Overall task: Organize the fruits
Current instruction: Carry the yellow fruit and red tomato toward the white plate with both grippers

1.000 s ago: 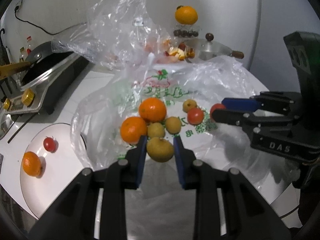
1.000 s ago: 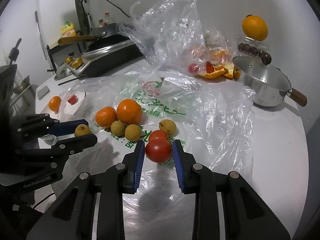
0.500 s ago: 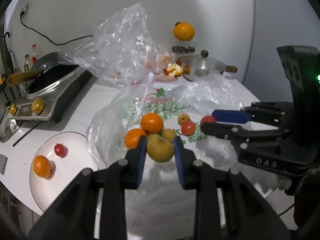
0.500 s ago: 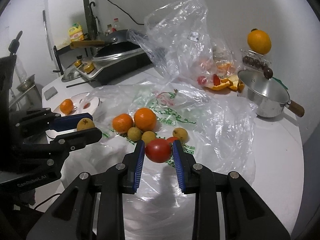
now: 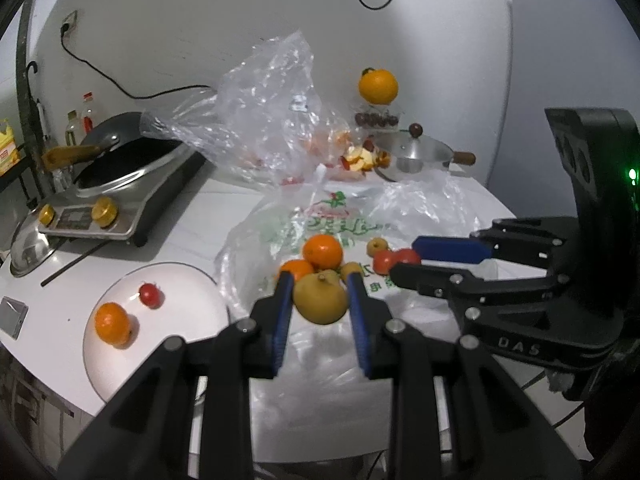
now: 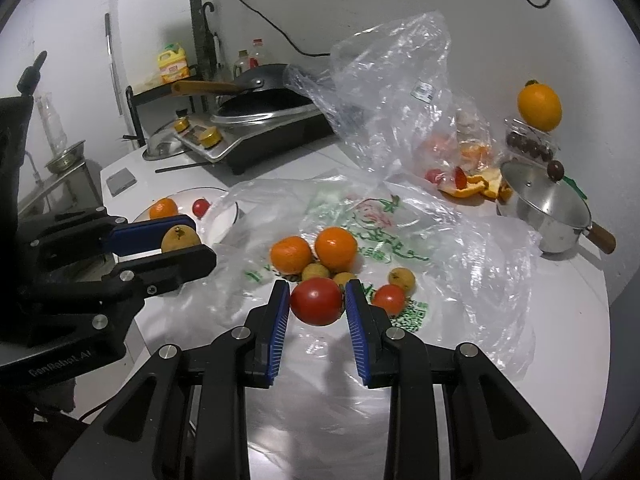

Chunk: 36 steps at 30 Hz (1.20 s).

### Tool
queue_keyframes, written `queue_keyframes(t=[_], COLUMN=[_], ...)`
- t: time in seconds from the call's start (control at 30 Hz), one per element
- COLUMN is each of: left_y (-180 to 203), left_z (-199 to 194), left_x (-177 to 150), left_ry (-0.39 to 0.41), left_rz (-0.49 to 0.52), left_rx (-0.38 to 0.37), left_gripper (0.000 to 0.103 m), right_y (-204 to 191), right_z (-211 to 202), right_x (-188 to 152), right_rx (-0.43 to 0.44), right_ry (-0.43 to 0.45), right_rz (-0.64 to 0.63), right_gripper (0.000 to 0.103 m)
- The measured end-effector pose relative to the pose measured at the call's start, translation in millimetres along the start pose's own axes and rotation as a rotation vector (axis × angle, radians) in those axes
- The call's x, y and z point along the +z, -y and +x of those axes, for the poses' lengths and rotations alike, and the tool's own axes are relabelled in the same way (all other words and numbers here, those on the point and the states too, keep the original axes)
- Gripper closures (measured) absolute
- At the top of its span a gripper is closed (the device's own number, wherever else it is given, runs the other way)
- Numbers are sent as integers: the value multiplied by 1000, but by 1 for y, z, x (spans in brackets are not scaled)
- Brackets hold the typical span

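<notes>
holding yellow-brown fruit [image 5: 320,305] clamped in my left gripper [image 5: 320,300], above printed plastic bag [image 5: 320,220]. my right gripper [image 6: 317,302] clenched on red tomato [image 6: 316,301], over same bag. white plate [image 5: 176,280] with orange [image 5: 112,323] and small tomato [image 5: 150,294] sits left.

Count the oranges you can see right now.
4. One on the white plate, at; two side by side on the printed plastic bag, at and; one perched by the back wall. More may hide in the crumpled clear bag.
</notes>
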State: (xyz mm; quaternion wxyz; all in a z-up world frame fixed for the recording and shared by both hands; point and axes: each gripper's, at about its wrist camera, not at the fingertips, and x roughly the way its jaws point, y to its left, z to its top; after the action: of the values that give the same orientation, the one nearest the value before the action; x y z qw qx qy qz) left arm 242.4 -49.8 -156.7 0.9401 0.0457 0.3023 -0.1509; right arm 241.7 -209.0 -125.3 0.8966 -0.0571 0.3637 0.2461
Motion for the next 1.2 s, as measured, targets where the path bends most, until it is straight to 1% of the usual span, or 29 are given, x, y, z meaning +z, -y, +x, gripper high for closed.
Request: queue_keyframes(t=[0.4,0.63,0.83,1.2], left_y=[-32,-52,-70,-106], left_z=[-21,-28,-33,-36], left_x=[-14,-23,-30,-42], left_ry=[27,37,39,32], left_rz=[-65,-94,-121,-163], left_rx=[30,29,35,56], left_gripper=[75,75,75,75], right_y=[-33,-51,-70,-105], right_z=[0,0,5,24], right_x=[10,18,25,42], right_rx=[10,1,1,29], right_ry=[-2,-1,-5,-10], right_rz=[-57,-89,-114,-160], right_gripper=[72,72,72,72])
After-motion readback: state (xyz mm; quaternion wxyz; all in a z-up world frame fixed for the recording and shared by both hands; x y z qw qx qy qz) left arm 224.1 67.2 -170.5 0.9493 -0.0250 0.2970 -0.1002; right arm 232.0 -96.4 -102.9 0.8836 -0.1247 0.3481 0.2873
